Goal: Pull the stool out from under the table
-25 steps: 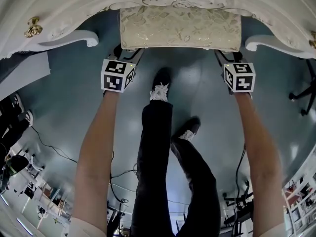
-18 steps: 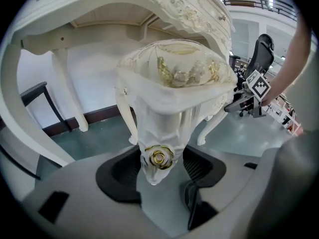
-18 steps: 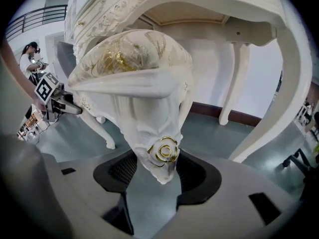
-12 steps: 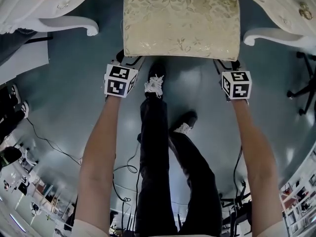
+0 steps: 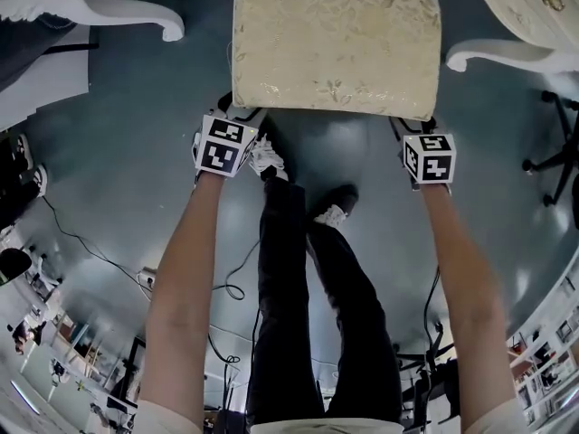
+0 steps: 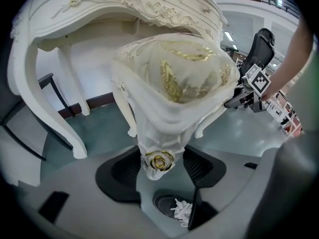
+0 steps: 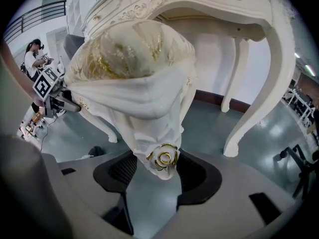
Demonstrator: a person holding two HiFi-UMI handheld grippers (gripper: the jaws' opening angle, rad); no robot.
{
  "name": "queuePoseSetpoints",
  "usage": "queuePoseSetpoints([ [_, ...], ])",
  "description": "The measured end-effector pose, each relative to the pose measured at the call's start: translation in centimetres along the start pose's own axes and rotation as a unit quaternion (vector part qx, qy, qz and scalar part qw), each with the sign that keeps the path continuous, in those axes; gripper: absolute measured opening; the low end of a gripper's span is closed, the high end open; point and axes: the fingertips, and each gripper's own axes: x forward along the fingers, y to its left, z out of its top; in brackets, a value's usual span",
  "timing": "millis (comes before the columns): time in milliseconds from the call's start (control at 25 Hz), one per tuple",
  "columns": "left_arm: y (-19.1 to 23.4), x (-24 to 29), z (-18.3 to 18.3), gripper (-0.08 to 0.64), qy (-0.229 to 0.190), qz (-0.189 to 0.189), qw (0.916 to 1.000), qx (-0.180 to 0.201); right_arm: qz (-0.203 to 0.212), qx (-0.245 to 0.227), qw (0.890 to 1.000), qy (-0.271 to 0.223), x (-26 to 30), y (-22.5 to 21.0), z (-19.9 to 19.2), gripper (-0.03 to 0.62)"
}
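Jaws of left gripper and right gripper clamp near corners of the cream brocade stool (for an even pull clear of the ornate white table).

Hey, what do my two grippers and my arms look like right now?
The left gripper and right gripper each have a grey body, two black ribbed pads and a white cube with black square markers. The forearms are bare; pale short sleeves show at the shoulders.
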Motion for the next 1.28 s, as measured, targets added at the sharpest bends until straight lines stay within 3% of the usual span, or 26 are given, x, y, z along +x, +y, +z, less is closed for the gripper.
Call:
queuePoseSetpoints([
  [400,-4.4,-3.4,-4.6,0.275,0.055,-0.017,0.9983,-0.008,-0.003,-0.003,1.0,-0.009,-2.7,3.2,-5.0,0.27],
  [680,-5.4,-5.3,-6.9,0.275,0.036,-0.017,0.9992,-0.003,-0.005,0.005,1.0,0.0,-4.6,5.3,-7.6,0.27],
  [1080,-9.8,-8.8,-12.7,0.275,0.056,-0.036,0.9977,0.008,-0.01,0.021,0.999,0.023,-8.3,10.0,-15.0,0.27],
  [1280,-10.8,-10.4,-13.9,0.26,0.059,-0.038,0.9974,-0.016,-0.009,0.027,0.999,0.032,-9.4,11.2,-16.7,0.27],
])
